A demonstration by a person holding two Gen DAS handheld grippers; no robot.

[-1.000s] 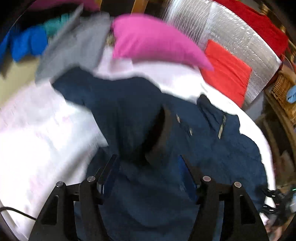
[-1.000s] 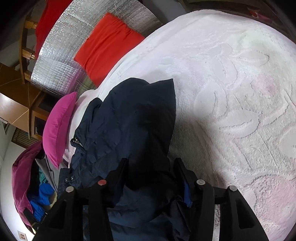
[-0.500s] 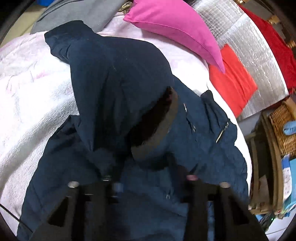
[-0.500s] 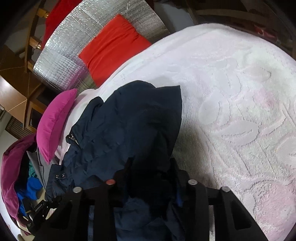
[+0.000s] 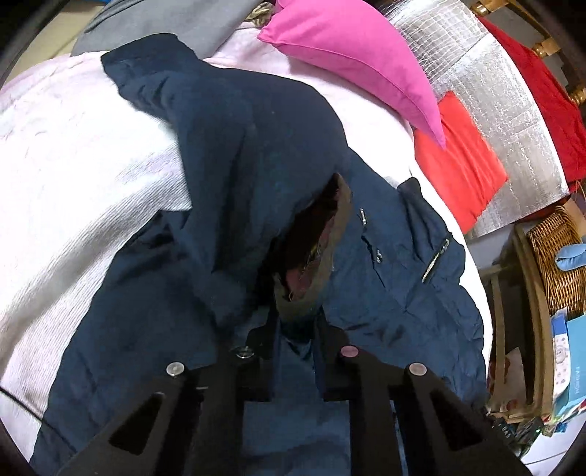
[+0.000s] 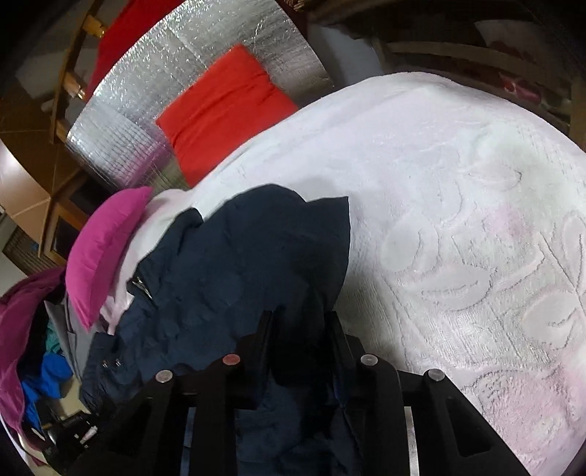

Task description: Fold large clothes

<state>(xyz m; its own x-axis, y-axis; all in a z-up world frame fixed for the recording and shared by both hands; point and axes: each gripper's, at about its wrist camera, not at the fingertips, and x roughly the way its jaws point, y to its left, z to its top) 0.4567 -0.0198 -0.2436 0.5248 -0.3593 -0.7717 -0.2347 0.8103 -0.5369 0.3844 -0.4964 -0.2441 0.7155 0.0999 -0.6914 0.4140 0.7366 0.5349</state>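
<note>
A navy jacket (image 5: 238,164) lies crumpled on a white textured bedspread (image 5: 73,164), one sleeve thrown across its body. Its brown-edged collar opening (image 5: 329,238) gapes just ahead of my left gripper (image 5: 296,322), which is shut on the fabric right below that collar. In the right wrist view the same jacket (image 6: 238,263) spreads up and to the left over the bedspread (image 6: 457,219). My right gripper (image 6: 298,322) has its jaws closing, with a bunched fold of the jacket filling the narrow gap between the fingers.
A pink pillow (image 5: 348,47), a red cushion (image 5: 457,157) and a silver foil panel (image 5: 494,91) line the bed's far side. A wicker basket (image 5: 553,256) stands on a shelf at right. A grey garment (image 5: 164,22) and heaped clothes (image 6: 36,366) lie beyond the pillow.
Both pairs of jaws have narrowed from wide apart onto the jacket fabric. The left gripper has sunk closer to the collar, and the jacket now fills more of its view.
</note>
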